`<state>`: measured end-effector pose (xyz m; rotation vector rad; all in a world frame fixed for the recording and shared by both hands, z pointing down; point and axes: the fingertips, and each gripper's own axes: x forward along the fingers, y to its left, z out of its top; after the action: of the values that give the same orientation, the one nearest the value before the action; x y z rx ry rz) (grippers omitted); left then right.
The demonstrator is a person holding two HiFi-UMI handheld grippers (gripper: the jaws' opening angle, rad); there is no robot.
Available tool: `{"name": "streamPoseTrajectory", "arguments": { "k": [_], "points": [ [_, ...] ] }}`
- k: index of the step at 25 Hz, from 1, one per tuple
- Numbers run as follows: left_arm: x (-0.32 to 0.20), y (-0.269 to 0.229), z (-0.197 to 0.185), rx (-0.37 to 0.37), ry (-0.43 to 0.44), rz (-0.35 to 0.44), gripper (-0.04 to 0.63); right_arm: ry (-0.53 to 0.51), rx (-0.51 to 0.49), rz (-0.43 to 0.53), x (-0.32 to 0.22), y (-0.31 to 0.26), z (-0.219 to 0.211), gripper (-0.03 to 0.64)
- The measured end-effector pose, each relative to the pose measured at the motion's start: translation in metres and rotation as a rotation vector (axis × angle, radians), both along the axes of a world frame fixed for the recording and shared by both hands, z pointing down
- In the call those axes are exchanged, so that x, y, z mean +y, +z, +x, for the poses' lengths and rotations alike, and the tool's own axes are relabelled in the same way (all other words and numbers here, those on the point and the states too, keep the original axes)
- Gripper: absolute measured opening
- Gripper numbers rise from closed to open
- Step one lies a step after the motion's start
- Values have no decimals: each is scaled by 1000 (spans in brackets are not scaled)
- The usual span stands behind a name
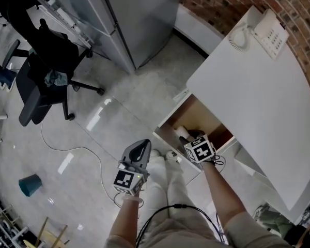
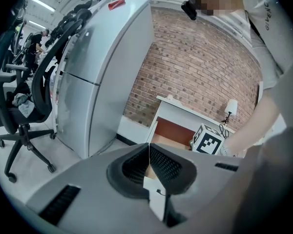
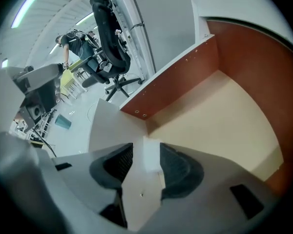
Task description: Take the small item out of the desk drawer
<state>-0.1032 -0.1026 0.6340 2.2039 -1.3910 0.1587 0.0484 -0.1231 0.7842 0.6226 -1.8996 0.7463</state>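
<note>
while your right gripper (image 3: 146, 154) sits in open drawer (image 1: 199, 113), its jaws stand released, white item (image 3: 147, 156) between them, inside drawer; left gripper (image 1: 141, 148) hangs above floor (image 1: 119, 112), jaws clenched together.

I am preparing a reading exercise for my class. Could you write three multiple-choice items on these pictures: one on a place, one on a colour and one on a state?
1. Where does the white desk telephone stand?
A. on the white desk top
B. inside the drawer
C. on the black office chair

2. What colour is the small round bin on the pale floor?
A. red
B. teal
C. yellow

3. How do the jaws of the left gripper stand?
A. shut, with nothing between them
B. wide apart
C. shut on a cable

Answers:
1. A: the head view shows it on the desk top, near the red brick wall.
2. B: it looks teal in the head view.
3. A: the left gripper view shows the pads meeting, with nothing between them.
</note>
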Motion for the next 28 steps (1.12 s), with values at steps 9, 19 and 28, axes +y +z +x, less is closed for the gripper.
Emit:
{"name": "streamPoseTrajectory", "arguments": {
  "k": [9,19,28],
  "points": [
    [-8,15,-6,8,-9,4,9,-87,80,-30,-3,31,-2,210],
    [-12,28,-13,6,-32,-1,9,-103,115,-69,-3,53,2,230],
    [-15,33,-15,0,-31,1,9,-96,134,-73,0,65,8,207]
  ]
}}
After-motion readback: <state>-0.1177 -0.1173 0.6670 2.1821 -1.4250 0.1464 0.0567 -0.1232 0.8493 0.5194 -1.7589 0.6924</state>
